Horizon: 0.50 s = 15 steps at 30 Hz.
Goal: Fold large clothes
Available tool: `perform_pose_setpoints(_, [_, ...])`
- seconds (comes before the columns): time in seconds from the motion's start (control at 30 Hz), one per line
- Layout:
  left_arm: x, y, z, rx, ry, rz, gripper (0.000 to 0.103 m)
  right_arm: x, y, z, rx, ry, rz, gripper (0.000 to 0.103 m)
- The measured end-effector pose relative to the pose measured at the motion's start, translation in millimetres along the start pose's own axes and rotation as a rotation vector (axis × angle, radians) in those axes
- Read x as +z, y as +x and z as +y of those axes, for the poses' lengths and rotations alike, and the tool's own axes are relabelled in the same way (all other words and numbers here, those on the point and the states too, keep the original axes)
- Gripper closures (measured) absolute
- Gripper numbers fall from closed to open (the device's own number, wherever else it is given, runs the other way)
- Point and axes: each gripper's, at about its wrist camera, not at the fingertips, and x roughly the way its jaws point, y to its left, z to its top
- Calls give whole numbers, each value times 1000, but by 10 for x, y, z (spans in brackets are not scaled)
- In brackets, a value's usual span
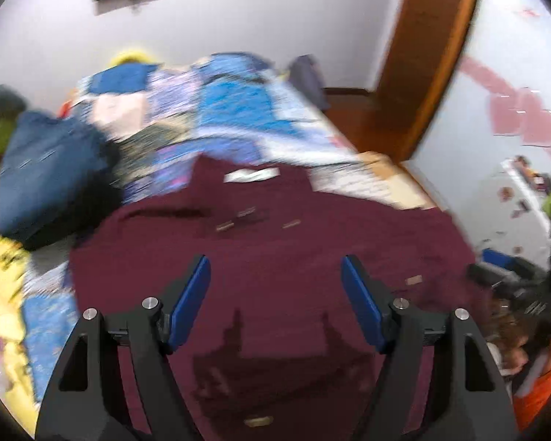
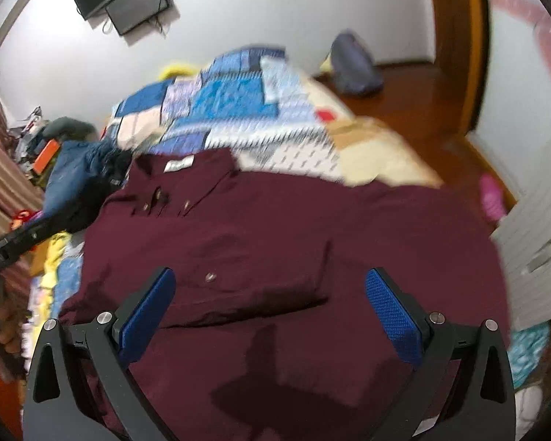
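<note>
Maroon shirt on patchwork quilt; blue garment beside.

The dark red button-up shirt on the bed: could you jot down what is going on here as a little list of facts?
garment: dark red button-up shirt, spread flat, collar at the far end
surface: bed with blue patchwork quilt
left gripper: open, above the shirt, holding nothing
right gripper: open, above the shirt, holding nothing
beside shirt: dark blue garment, to its left

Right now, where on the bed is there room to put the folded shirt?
The patchwork quilt beyond the maroon shirt's collar looks bare, toward the wall. The left side is crowded by the blue clothes pile. Both open grippers hover over the shirt.
</note>
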Motion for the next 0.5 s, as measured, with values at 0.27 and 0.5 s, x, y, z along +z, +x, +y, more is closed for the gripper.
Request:
perform_pose_setpoints(0.27, [-759,428,1029,142,-137,163,31,-169,655,-248,175,226,245,40])
perform_pose_setpoints(0.5, [-1187,564,1560,25,-367,198,29,-94,784,-280,176,290,239,61])
